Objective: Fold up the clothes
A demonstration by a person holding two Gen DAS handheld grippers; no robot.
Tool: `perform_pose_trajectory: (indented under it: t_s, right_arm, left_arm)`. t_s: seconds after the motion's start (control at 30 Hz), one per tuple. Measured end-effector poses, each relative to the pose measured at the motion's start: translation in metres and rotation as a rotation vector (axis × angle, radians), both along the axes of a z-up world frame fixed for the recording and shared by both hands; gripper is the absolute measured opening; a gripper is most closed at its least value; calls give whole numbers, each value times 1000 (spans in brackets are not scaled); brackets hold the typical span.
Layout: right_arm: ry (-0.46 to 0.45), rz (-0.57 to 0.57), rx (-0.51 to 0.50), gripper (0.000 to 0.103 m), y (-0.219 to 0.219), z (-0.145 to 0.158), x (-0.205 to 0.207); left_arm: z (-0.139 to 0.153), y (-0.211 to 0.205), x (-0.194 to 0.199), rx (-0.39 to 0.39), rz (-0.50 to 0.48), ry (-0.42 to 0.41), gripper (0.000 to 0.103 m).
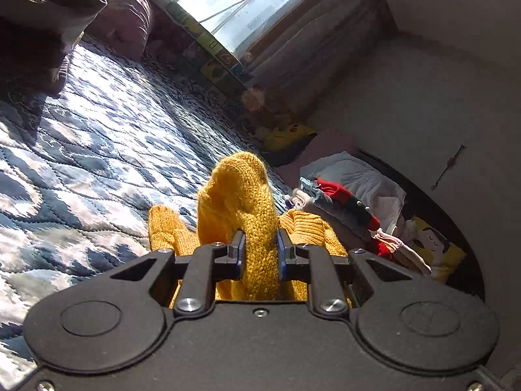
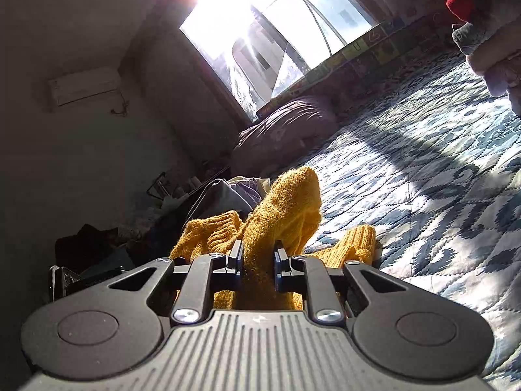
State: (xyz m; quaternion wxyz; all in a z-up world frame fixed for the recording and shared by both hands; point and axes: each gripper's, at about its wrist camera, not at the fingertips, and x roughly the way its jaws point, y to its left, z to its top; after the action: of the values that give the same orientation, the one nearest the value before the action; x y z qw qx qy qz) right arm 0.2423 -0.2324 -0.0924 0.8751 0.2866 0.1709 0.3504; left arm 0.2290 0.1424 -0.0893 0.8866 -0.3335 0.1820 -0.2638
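Observation:
A mustard-yellow knitted sweater (image 1: 237, 195) is bunched up over a blue-and-white quilted bed (image 1: 97, 137). My left gripper (image 1: 260, 244) is shut on a thick fold of it, the knit bulging up between the two fingers. In the right wrist view the same yellow sweater (image 2: 286, 205) rises in a peak, and my right gripper (image 2: 259, 255) is shut on another fold of it. Ribbed parts of the sweater hang on either side of each gripper. The rest of the garment is hidden below the gripper bodies.
A pile of clothes (image 1: 351, 208), red, green, grey and white, lies at the right of the bed by the wall. A mauve pillow (image 2: 286, 130) sits under the window (image 2: 276, 49). Dark folded fabric (image 1: 42, 16) lies at upper left. The quilt (image 2: 439, 169) stretches out in sunlight.

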Motion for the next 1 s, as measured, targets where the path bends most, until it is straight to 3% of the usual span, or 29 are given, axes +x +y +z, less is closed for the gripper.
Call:
perform_pose_trajectory:
  t_s: [0.17,0.3,0.43,0.47,0.5,0.67,0.77,0.83,0.93,1.0]
  right_arm:
    - [75,26,170,19,-12,-19,38]
    - [115,30,234,19,-12,-33,62]
    - [224,-9,63,19,2,-50,80]
    - [256,-14,38,19,5,-56,83]
    - [260,-18,39,19,5,-59,82]
    - [183,-50,-12,26,4,-41,67]
    - [37,-123,-103,26,3,-19,47]
    - [-108,-104,-200,27,11,-1,30]
    - [-241,-20,-316,30,29,10,15]
    - [-204,17,-363,37,40,2,18]
  left_arm:
    - [-11,9,38,-136,-37,-3,16]
    - [-20,10,62,-145,-56,18,16]
    - [-37,5,81,-7,-28,167,17]
    - [-43,1,87,49,-22,224,20]
    - [-46,2,89,29,-23,232,27]
    - [-33,7,81,70,31,219,43]
    - [-9,9,62,150,90,141,43]
    - [6,3,45,219,86,62,43]
    - [17,-14,26,278,-22,-47,47]
    - [15,-29,20,348,-86,-79,49]
